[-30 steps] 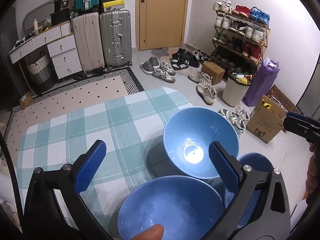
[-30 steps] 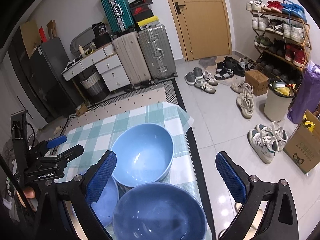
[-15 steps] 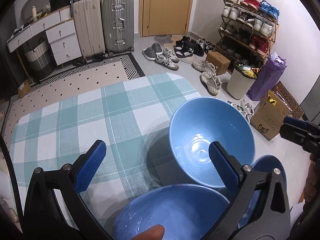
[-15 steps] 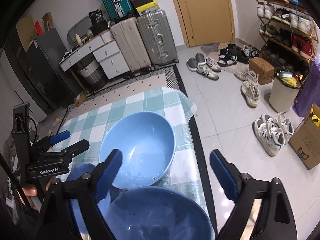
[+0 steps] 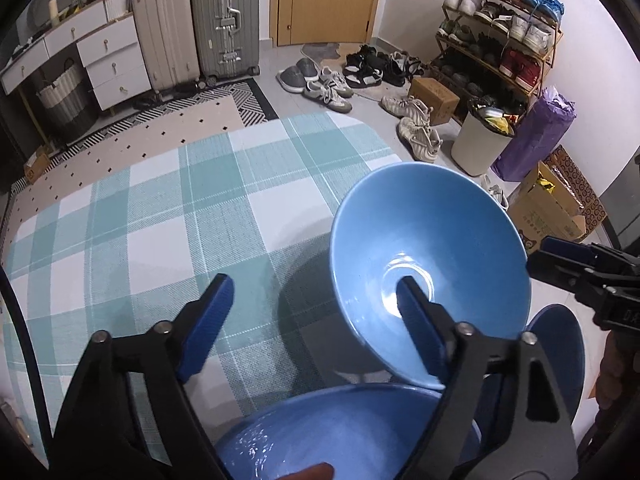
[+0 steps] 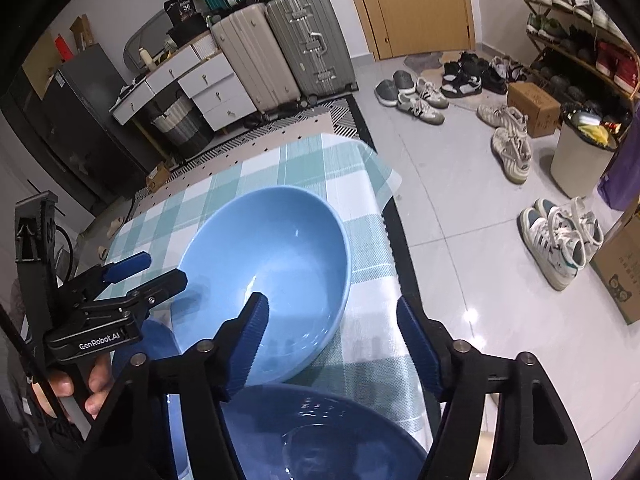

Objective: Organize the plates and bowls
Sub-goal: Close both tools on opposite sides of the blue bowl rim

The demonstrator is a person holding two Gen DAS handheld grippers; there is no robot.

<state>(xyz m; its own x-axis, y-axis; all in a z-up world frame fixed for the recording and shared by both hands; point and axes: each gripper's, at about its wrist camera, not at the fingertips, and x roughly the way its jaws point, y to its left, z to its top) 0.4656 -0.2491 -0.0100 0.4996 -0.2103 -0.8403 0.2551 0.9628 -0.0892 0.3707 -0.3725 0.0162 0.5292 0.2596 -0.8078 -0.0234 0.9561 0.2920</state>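
Note:
A light blue bowl sits on the checked tablecloth, also in the right wrist view. A darker blue bowl lies nearest me, also in the right wrist view. A blue plate lies at the right edge, partly hidden; it also shows in the right wrist view. My left gripper is open, its right finger over the light bowl's inside, its left finger over the cloth. My right gripper is open, straddling that bowl's near right rim.
The table's right edge drops to a tiled floor with shoes, a bin and a cardboard box. Suitcases and white drawers stand at the back wall.
Both grippers moved forward and down toward the light blue bowl and narrowed somewhat. The left gripper's right finger now reaches into the bowl; the right gripper's left finger sits over its rim.

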